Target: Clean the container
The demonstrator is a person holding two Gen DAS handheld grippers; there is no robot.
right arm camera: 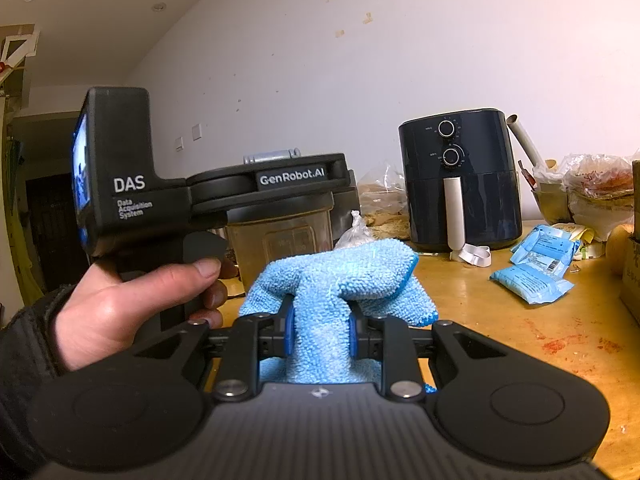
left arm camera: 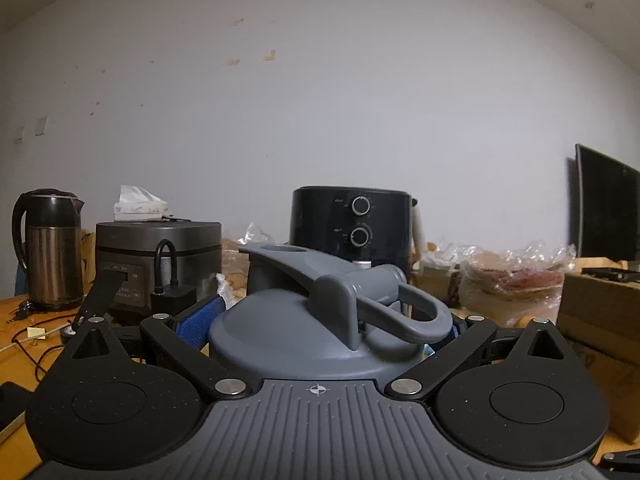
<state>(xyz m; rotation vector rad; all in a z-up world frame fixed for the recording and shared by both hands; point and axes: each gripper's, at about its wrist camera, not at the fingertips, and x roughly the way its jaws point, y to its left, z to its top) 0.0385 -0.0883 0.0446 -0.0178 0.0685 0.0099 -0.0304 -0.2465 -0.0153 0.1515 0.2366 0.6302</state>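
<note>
- While the left gripper [left arm camera: 320, 320] fills the lower half of the left wrist view, its blue-padded fingers [left arm camera: 200, 320] clamp a clear plastic container with a grey domed lid [left arm camera: 280, 332] between them.
- Seen from the right wrist view, that container [right arm camera: 280, 232] sits at centre left, upright, its long axis vertical, its lid hidden under the left gripper's black body [right arm camera: 264, 184], which reaches in level from the left.
- On top of the lid, a grey flip spout with a loop handle [left arm camera: 392, 300] lies tilted, pointing toward the right of the left wrist frame.
- At lower left of the right wrist view, a person's hand [right arm camera: 120, 304] in a dark sleeve [right arm camera: 20, 360] grips the left gripper's handle.
- At lower centre of that view, the right gripper [right arm camera: 320, 336] is narrowly closed on a fluffy light blue microfibre cloth [right arm camera: 340, 280], which bunches up above the blue pads, just in front of the container; whether cloth touches container I cannot tell.
- Behind, on the yellow wooden table [right arm camera: 500, 332], stands a black air fryer with two dials [right arm camera: 460, 176]; blue packets [right arm camera: 532, 280] lie at right.
- At far left of the left wrist view stand a steel kettle [left arm camera: 48, 248] and a grey rice cooker [left arm camera: 160, 256].
</note>
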